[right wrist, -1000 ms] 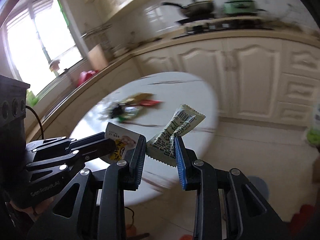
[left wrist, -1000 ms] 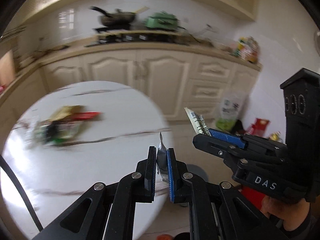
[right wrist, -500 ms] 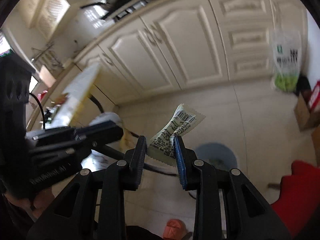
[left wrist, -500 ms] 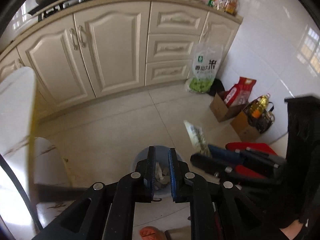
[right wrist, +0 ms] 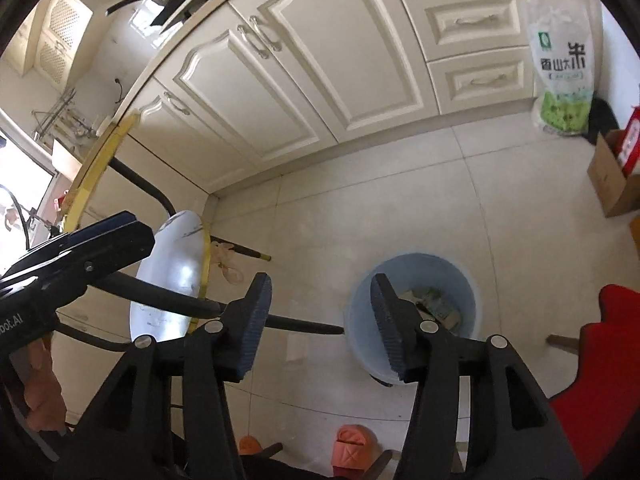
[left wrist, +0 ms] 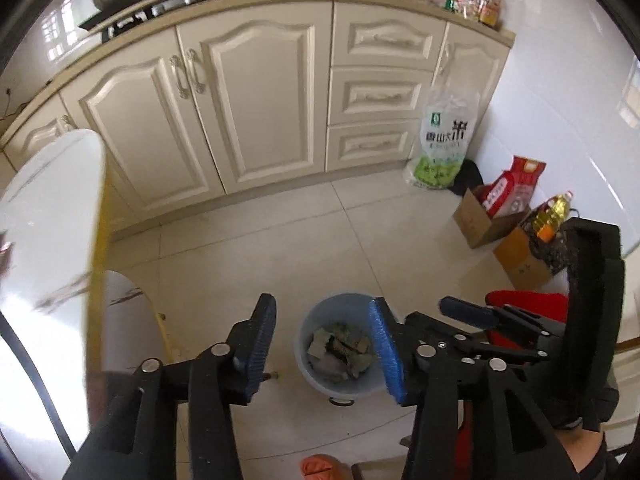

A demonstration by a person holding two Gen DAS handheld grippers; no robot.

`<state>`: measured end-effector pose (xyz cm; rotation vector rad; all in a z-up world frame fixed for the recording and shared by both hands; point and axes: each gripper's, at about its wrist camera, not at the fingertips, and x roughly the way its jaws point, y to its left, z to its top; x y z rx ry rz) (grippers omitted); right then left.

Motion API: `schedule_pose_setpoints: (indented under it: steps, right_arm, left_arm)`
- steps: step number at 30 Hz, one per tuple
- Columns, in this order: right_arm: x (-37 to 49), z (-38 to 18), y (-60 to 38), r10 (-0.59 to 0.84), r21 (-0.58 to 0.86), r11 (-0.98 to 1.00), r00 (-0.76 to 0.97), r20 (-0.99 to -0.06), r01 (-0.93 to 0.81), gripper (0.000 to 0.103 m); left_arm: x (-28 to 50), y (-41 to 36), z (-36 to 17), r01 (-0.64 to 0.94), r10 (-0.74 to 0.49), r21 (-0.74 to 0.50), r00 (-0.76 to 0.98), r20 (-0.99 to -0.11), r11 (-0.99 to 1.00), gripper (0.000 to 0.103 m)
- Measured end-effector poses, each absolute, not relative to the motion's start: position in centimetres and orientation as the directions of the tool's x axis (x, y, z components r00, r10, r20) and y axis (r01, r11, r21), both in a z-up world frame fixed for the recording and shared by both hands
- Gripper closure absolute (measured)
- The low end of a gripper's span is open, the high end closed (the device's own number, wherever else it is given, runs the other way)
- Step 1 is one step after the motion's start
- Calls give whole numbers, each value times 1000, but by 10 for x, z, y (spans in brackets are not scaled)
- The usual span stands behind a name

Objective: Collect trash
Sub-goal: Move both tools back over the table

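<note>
Both claws spread wide and empty above the bin

Left claw and right claw hold nothing; wrappers lie inside the blue bin on the floor; judged next: return to the tabletop edge for remaining trash, claws kept wide.

Cream cabinets above pale tiled floor

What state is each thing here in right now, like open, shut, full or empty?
Left gripper: open, holding nothing.
Right gripper: open, holding nothing.
Blue trash bin: upright on the floor, no lid, wrappers inside.
Cabinet doors: shut.
Drawers: shut.
Rice bag: upright, leaning on the cabinet.
Cardboard box: open, red bag inside.
</note>
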<state>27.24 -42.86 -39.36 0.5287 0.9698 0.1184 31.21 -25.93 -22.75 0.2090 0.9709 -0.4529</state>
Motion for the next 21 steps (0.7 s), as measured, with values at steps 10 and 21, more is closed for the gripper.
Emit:
schedule_pose_setpoints:
  steps: [10, 21]
  right_arm:
    - [217, -272, -388, 179, 353, 930, 721, -670, 98, 14]
    - [186, -137, -262, 161, 206, 977, 848, -505, -63, 0]
  left_arm:
    - [186, -170, -146, 438, -310, 0, 636, -706, 899, 27]
    - [38, 4, -60, 271, -230, 15, 844, -484, 962, 7]
